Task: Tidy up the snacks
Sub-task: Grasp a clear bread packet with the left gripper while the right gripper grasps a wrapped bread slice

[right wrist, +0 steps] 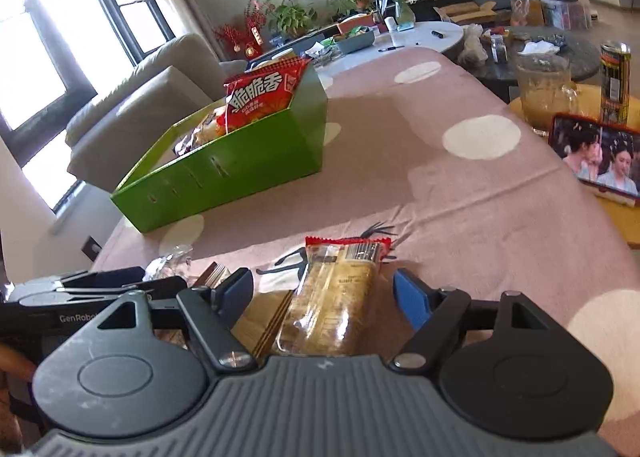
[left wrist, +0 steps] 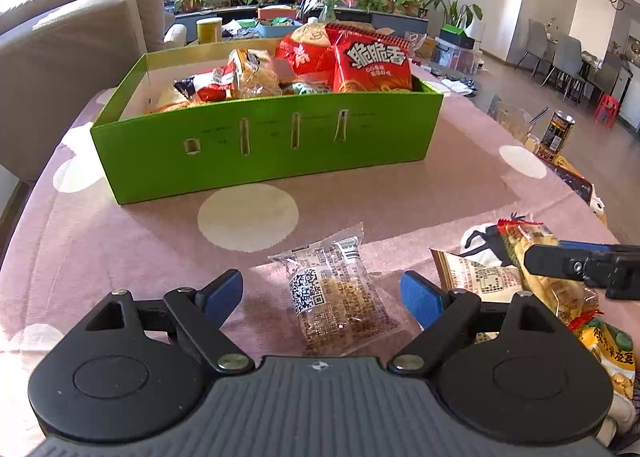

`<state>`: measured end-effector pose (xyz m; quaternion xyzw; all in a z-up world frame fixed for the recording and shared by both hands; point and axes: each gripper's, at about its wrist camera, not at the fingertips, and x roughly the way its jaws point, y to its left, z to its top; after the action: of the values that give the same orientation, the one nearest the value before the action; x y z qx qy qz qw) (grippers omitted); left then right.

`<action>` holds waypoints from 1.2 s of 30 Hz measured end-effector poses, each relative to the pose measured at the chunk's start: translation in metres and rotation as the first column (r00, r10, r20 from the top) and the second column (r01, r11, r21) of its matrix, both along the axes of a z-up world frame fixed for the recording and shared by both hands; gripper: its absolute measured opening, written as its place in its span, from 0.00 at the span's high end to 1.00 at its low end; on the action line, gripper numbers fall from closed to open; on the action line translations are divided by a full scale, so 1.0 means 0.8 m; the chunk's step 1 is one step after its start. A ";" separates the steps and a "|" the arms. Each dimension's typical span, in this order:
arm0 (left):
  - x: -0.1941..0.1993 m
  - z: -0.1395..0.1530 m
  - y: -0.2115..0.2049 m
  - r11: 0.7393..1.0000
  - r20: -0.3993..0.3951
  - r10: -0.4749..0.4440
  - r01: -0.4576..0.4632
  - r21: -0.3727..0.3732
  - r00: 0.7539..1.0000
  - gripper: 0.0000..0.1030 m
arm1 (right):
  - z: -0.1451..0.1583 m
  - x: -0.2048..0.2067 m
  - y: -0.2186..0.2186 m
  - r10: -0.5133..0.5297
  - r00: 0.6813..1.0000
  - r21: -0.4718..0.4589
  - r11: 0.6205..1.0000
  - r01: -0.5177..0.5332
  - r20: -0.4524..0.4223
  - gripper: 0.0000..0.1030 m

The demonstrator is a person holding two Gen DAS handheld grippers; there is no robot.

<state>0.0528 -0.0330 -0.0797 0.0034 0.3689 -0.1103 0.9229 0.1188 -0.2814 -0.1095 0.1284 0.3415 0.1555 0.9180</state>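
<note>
1. The left gripper [left wrist: 322,293] is hanging with jaws spread wide around a clear snack packet [left wrist: 338,295] lying on the pink surface [left wrist: 120,241], not yet touching it.
2. The right gripper [right wrist: 323,291] is straddling a long yellow snack pack [right wrist: 334,297]; the frames show gaps beside the pads, so I cannot tell whether it is gripping.
3. The green box [left wrist: 264,145], already filling with snacks, is sitting at 12 o'clock.
4. Next, likely: closing on the packet, lifting, carrying it to the box.

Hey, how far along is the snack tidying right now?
Done: the green box holds several bags, the red bag tallest. In hand: nothing gripped; the left gripper straddles the clear packet, open, and the right gripper straddles the yellow packet, pads off it. Left: both those, plus the beige packet and the green-and-yellow bag on the cloth.
</note>
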 end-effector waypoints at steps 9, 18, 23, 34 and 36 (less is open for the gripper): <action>0.009 -0.005 -0.012 0.999 -0.004 0.007 -0.007 0.035 1.000 0.18 | -0.007 0.013 0.022 0.016 0.998 -0.138 0.990 -0.008 0.058 0.34; 0.008 -0.004 -0.010 0.998 0.020 0.020 -0.021 0.052 1.000 0.45 | -0.007 0.032 0.041 0.097 0.993 -0.166 0.983 -0.084 0.074 0.35; 0.012 -0.001 -0.003 0.999 0.014 0.028 -0.029 0.034 1.000 0.50 | -0.005 0.058 0.053 0.141 0.988 -0.096 0.986 -0.135 0.057 0.35; 0.026 0.002 0.013 0.996 0.047 0.074 -0.076 0.045 0.996 0.55 | -0.006 0.091 0.078 0.148 0.987 -0.002 0.989 -0.148 0.056 0.35; 0.029 0.004 0.019 0.995 0.053 0.088 -0.091 0.041 0.995 0.55 | -0.006 0.095 0.079 0.149 0.987 0.017 0.989 -0.150 0.056 0.35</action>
<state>0.0761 -0.0178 -0.0767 0.0095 0.3472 -0.0607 0.9358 0.1949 -0.2181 -0.1145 0.1076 0.3235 0.2308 0.9113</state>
